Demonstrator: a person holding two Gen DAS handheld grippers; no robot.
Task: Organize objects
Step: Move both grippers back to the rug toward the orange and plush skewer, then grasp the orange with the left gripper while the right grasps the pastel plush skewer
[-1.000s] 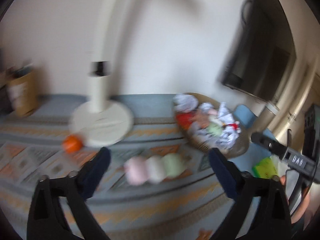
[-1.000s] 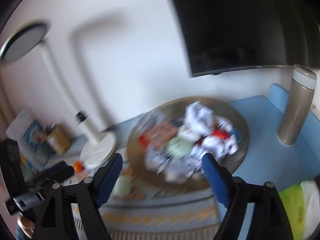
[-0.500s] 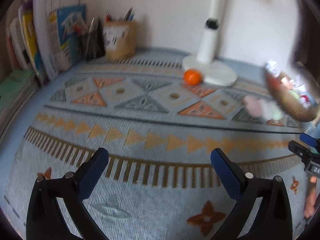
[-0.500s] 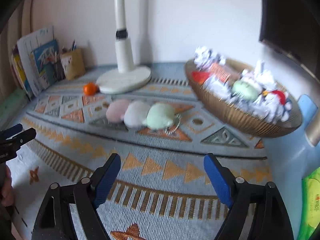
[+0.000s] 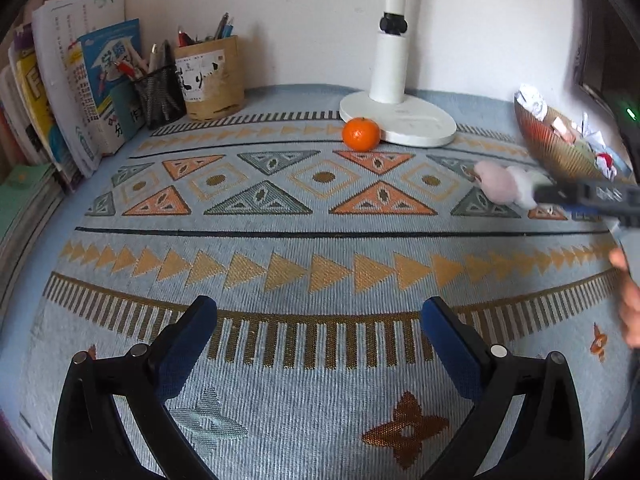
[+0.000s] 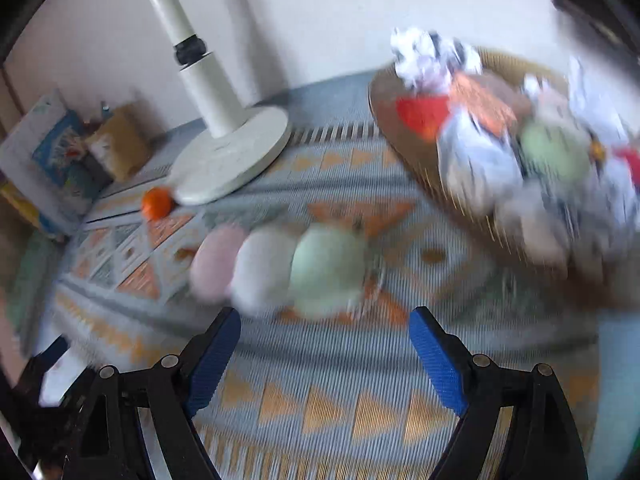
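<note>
A soft toy of three balls, pink, white and green [image 6: 280,268], lies on the patterned cloth just beyond my right gripper [image 6: 324,322], which is open and empty. In the left wrist view the toy's pink end [image 5: 500,186] shows at the right, partly behind the right gripper's body. A small orange [image 5: 361,133] rests against the white lamp base [image 5: 400,120]. My left gripper [image 5: 318,314] hangs open over bare cloth, far from both. A woven basket [image 6: 416,148] of crumpled papers and wrappers stands at the right.
Books and papers [image 5: 76,92] lean at the far left, beside a mesh pen holder [image 5: 160,96] and a round pen pot [image 5: 212,76]. The lamp's pole [image 6: 180,32] rises at the back. A hand [image 5: 628,300] shows at the right edge. A dark screen hangs behind the basket.
Both grippers tipped down from the wall toward the cloth. The right gripper came closer to the three-ball toy, its view blurred. The left gripper has held still over the last half second.
</note>
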